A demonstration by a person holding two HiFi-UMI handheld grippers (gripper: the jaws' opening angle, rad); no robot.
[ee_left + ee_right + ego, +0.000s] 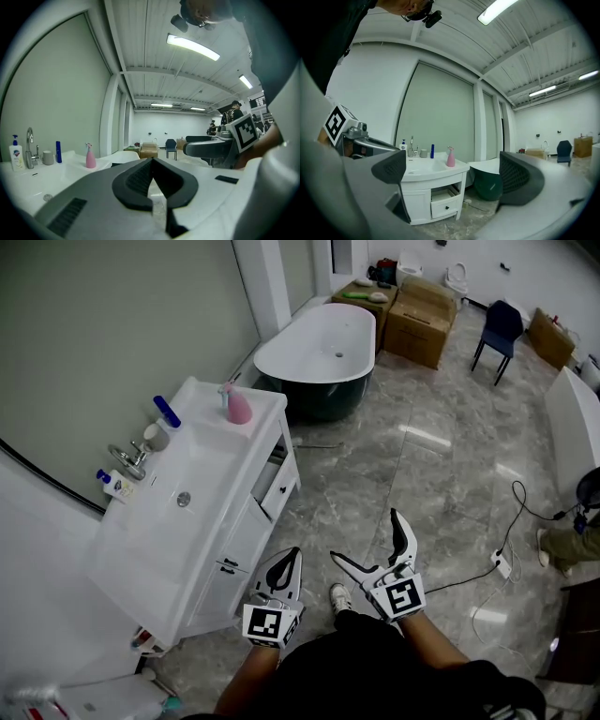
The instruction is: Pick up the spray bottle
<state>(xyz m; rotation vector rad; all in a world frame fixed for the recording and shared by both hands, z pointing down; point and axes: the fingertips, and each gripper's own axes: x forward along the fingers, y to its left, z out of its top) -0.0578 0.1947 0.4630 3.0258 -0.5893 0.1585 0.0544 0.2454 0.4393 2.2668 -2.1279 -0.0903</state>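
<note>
Nearest, the left gripper (292,557) has its jaws closed on nothing, and the right gripper (366,538) beside it has its jaws wide apart, empty. Farther off, the pink spray bottle (238,405) stands upright on the far end of the white desk (150,549), before the bathtub (319,348)

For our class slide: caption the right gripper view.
Open right gripper faces the white vanity, pink spray bottle on top.

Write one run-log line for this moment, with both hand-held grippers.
left hand-held gripper: shut, empty | right hand-held gripper: open, empty | pink spray bottle: upright on vanity, untouched
</note>
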